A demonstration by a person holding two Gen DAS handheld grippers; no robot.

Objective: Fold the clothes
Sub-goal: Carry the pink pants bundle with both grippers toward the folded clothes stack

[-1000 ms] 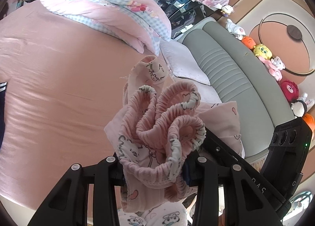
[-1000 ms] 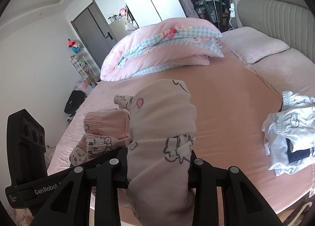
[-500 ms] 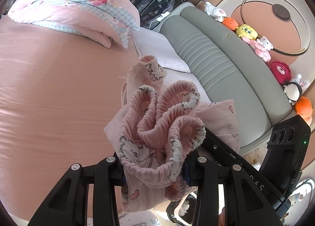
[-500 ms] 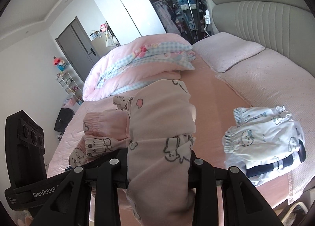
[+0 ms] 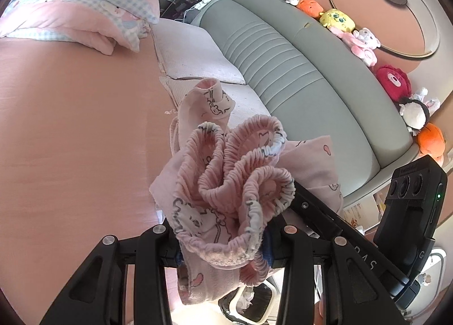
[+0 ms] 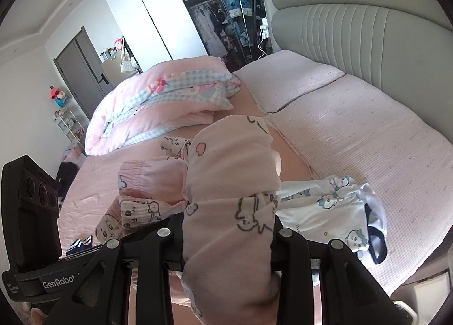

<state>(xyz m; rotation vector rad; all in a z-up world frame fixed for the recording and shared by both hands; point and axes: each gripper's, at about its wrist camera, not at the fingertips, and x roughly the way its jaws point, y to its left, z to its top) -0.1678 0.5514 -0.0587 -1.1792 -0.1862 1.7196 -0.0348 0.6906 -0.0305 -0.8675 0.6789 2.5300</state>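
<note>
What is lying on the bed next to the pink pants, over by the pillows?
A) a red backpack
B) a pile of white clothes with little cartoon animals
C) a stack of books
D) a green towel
B: in the right wrist view, white clothes printed with small cartoon animals lie on the bed beside the pink pants that the right hand-held gripper holds.

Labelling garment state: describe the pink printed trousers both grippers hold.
The pink printed cotton-looking trousers carry grey cartoon animals and red hearts. The left gripper clamps the ruffled elastic waistband, bunched into loops; the right gripper clamps a folded leg. They hang crumpled above the pink bedsheet.
</note>
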